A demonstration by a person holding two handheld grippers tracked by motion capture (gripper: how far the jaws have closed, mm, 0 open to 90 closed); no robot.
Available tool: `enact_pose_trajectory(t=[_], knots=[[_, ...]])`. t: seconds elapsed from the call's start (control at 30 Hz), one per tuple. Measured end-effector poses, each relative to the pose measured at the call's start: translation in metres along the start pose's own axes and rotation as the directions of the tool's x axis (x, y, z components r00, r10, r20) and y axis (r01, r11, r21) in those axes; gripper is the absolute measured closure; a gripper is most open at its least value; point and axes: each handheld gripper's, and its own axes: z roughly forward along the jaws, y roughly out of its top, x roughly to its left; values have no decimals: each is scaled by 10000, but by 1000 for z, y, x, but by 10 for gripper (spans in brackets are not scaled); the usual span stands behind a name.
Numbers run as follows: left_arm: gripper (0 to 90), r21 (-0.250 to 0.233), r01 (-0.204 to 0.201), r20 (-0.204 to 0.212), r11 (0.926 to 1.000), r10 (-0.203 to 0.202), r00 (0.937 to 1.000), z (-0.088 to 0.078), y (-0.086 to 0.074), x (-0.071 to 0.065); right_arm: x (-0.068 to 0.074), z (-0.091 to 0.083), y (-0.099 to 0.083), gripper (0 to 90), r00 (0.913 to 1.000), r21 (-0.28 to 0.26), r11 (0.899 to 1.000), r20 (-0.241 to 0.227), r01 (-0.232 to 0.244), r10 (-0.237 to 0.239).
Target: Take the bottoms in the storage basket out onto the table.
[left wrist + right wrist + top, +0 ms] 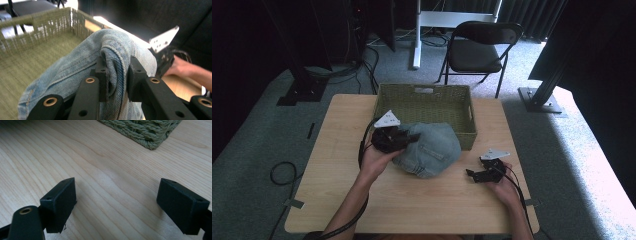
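the left tongs (116, 72) pinch a thick fold of the denim garment (432, 147), held over the woven basket's (427, 92) near rim, not yet dropped in. the right tongs (117, 202) rest wide and empty above the surface (100, 170).

Black folding chair (482, 47) on grey carpet (252, 135) — white desk leg (416, 35) beside it.

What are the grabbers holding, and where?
The left gripper pinches the jeans by a thick folded seam, over the basket's front edge. The right gripper is open and holds nothing.
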Motion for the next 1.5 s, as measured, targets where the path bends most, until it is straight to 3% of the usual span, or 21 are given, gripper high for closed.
enact_pose_trajectory(t=[0.2,0.37,0.9,0.97,1.07,1.2,1.4,1.5], knots=[[752,382,478,210,9981,-486,9986,10,-28,2,0,0,0,157,10000,-12,10000,-2,-14,14],[752,408,902,490,9951,-922,9945,12,-46,4,0,0,0,157,10000,-3,10000,7,-4,4],[753,199,285,999,9994,-304,9945,-11,-48,-17,0,0,0,157,10000,1,10000,8,-3,3],[752,331,211,905,9992,-240,9956,-9,-50,-16,0,0,0,157,10000,-3,10000,9,-12,12],[748,642,573,556,9963,-609,9966,1,-62,-6,0,0,0,157,10000,-3,10000,10,-23,23],[734,681,929,503,9933,-964,9941,7,-72,3,0,0,0,157,10000,0,10000,9,-15,15],[689,906,1018,164,9907,-1037,9945,15,-80,8,0,0,0,157,10000,-3,10000,11,-11,11],[662,1214,952,-246,9880,-929,9954,23,-87,8,0,0,0,157,10000,0,10000,12,-18,18]])
